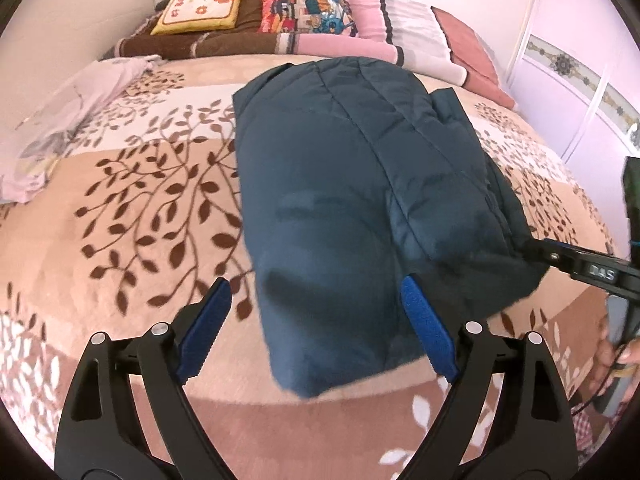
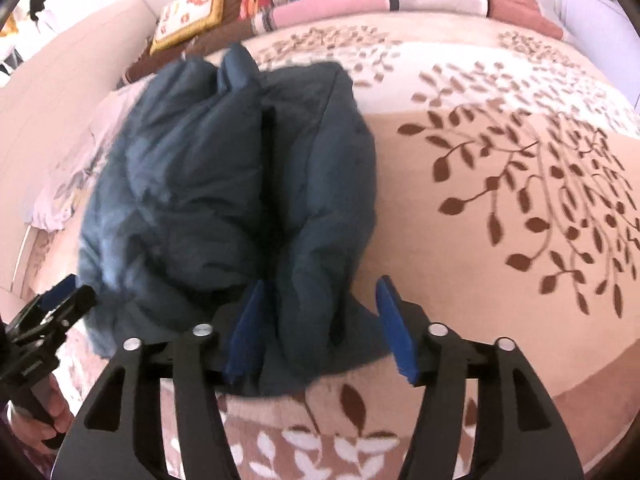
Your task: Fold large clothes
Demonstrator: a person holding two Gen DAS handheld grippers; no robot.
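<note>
**Jacket nearly folded, both grippers free**

The dark blue jacket [image 1: 360, 200] lies on the bed [image 1: 120, 240], doubled into a thick bundle. Left gripper [image 1: 320, 328] hangs wide apart, empty. Right gripper [image 2: 320, 328] straddles the near edge, fingers [image 2: 394, 328] not pinching. Perhaps a final tidy-up remains.

Bed [image 1: 132, 216], leaf-print blanket; folded blue jacket [image 1: 340, 184], pillows [image 1: 400, 28], pale cloth [image 1: 60, 120].
</note>
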